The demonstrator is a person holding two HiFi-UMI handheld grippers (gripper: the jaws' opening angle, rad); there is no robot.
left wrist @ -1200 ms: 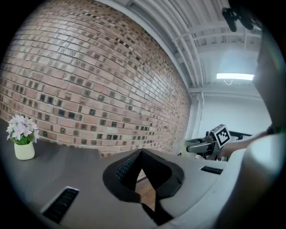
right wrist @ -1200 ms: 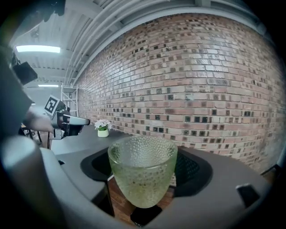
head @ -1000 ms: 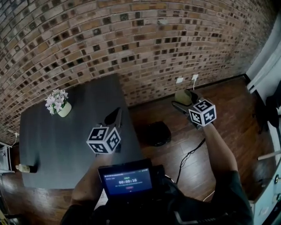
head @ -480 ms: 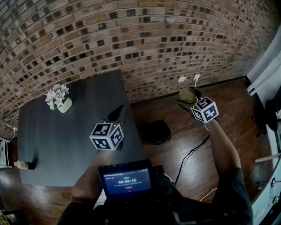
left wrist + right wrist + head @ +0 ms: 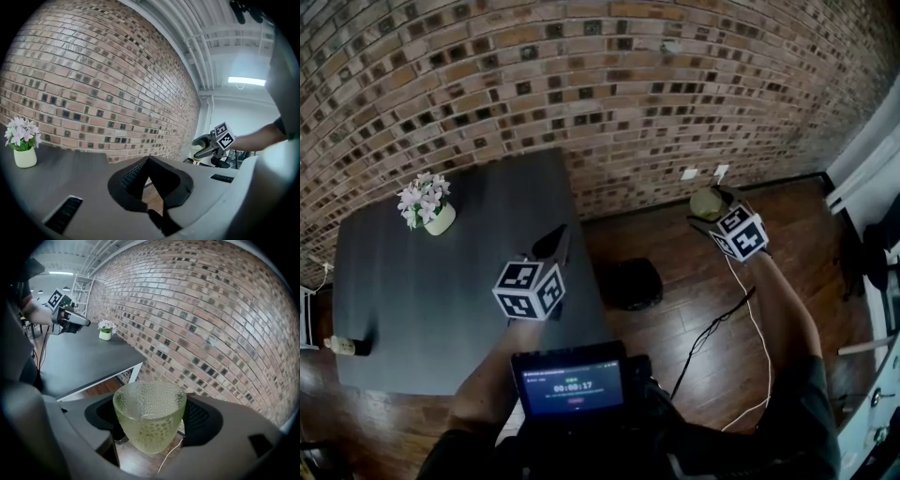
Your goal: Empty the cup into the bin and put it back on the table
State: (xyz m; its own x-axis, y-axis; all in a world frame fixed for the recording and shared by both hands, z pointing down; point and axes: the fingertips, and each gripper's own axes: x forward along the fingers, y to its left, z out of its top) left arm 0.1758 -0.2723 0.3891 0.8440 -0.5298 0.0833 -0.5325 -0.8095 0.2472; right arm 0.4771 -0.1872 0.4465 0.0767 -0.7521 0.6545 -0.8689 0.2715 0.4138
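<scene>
A pale green, bumpy glass cup (image 5: 150,420) sits between the pads of my right gripper (image 5: 151,414), which is shut on it. In the head view that gripper (image 5: 713,208) holds the cup (image 5: 705,202) over the wooden floor near the brick wall, to the right of the black round bin (image 5: 633,283). I see nothing inside the cup. My left gripper (image 5: 551,242) hangs over the right edge of the dark grey table (image 5: 441,281), its fingertips (image 5: 140,172) meeting, with nothing held. The left gripper view shows the cup (image 5: 198,148) out to the right.
A small pot of pale flowers (image 5: 431,208) stands at the table's far left, and a bottle (image 5: 342,347) lies at its left edge. Cables (image 5: 741,323) trail across the floor below wall sockets (image 5: 686,173). White furniture (image 5: 872,141) stands at the right.
My right gripper with the cup has shifted a little to the right, farther from the bin, and has rolled. The left gripper has stayed where it was.
</scene>
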